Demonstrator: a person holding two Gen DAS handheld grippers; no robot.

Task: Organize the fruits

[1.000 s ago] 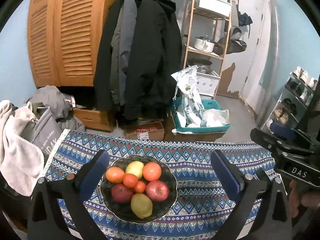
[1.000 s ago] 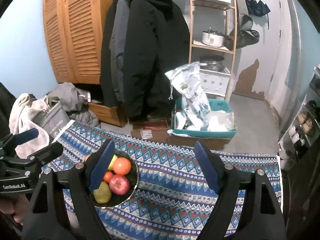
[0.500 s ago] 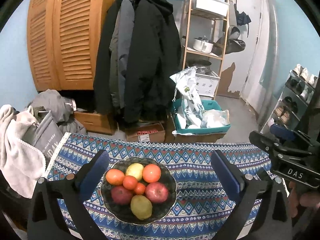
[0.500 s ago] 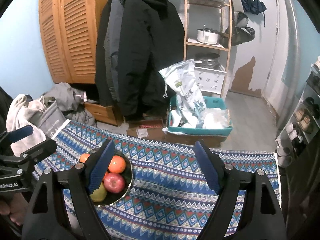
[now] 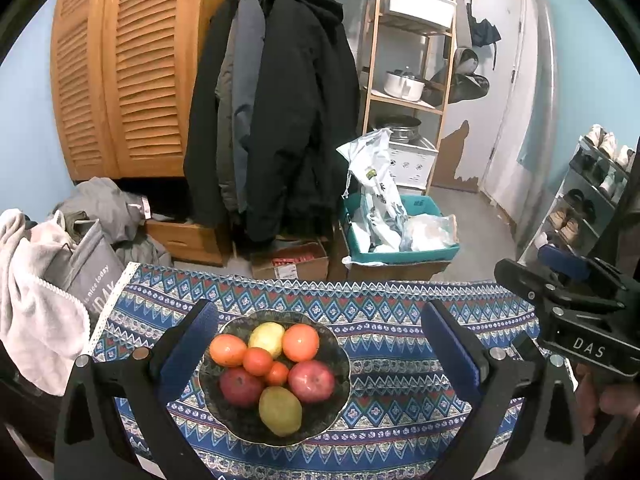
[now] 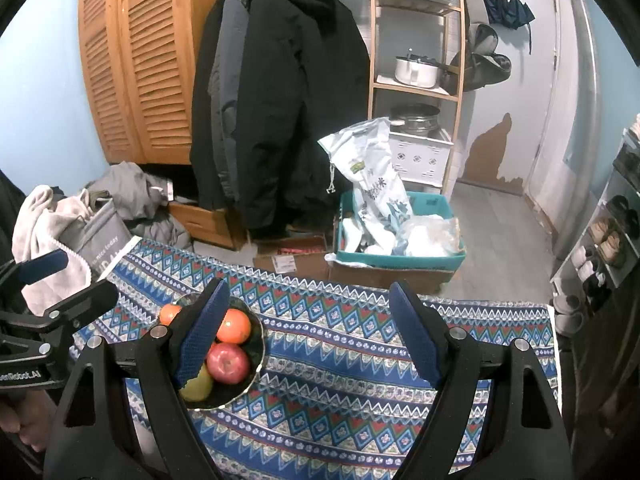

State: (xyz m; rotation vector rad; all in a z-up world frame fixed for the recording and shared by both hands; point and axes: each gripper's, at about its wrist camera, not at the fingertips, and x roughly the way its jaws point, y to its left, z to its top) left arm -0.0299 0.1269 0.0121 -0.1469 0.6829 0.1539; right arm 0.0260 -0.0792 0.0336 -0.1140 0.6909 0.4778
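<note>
Fruits point(image 5: 276, 364) in bowl point(image 5: 340, 364), seemingly untouched

- patterned blue tablecloth point(image 5: 384, 316) covers the table
- dark coats point(image 5: 280, 120) hang beyond its far edge
- teal box point(image 5: 400, 256) on the floor
- louvred wooden wardrobe point(image 5: 120, 80) behind

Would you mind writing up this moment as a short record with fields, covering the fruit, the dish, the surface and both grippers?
surface: patterned blue tablecloth
dish: dark bowl, on the cloth
fruit in bowl: two red apples, three orange fruits, two small tomatoes, two yellow-green fruits
fruit outside bowl: none visible
left gripper: open, holding nothing, the bowl in line between its fingers
right gripper: open, empty, over bare cloth to the right of the bowl
</note>
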